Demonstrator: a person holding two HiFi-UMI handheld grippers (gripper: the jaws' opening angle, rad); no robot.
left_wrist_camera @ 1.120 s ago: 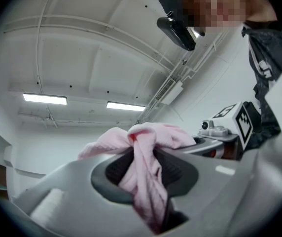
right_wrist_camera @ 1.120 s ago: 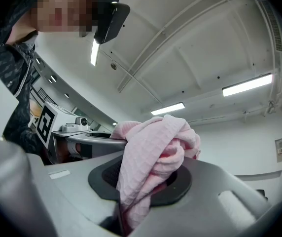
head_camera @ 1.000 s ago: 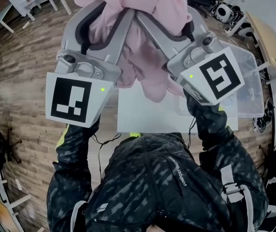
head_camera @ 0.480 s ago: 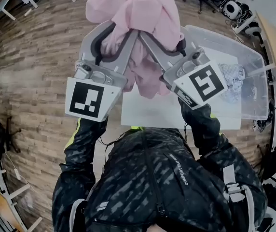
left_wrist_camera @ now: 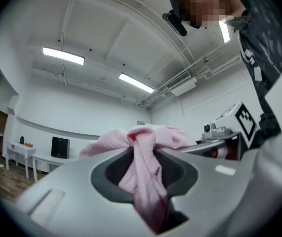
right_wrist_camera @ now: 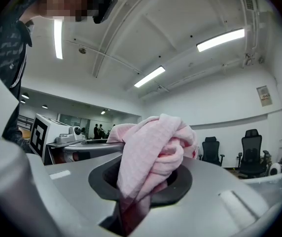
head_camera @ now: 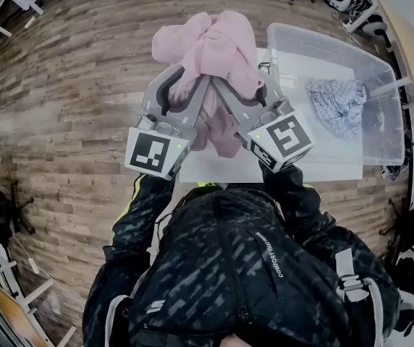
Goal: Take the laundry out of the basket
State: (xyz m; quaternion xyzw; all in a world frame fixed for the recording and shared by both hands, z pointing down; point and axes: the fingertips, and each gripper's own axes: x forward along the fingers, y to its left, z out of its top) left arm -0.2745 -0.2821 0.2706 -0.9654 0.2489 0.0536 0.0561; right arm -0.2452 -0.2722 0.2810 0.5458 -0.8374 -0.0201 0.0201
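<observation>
Holding one pink garment (head_camera: 218,42) between them, the left gripper (left_wrist_camera: 142,149) and right gripper (right_wrist_camera: 146,157) both pinch it narrowly, over the table's (head_camera: 214,170) left edge, outside the basket (head_camera: 323,40). A checkered cloth (head_camera: 337,103) lies inside, not yet taken.

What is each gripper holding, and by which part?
Both grip one pink fabric garment: the left gripper and right gripper each pinch a bunched fold of it. Which part of the garment cannot be told.

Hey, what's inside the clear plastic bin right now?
One crumpled blue-and-white patterned cloth lies in the clear bin. Its near left corner is covered by the right tool and the pink garment it holds.
</observation>
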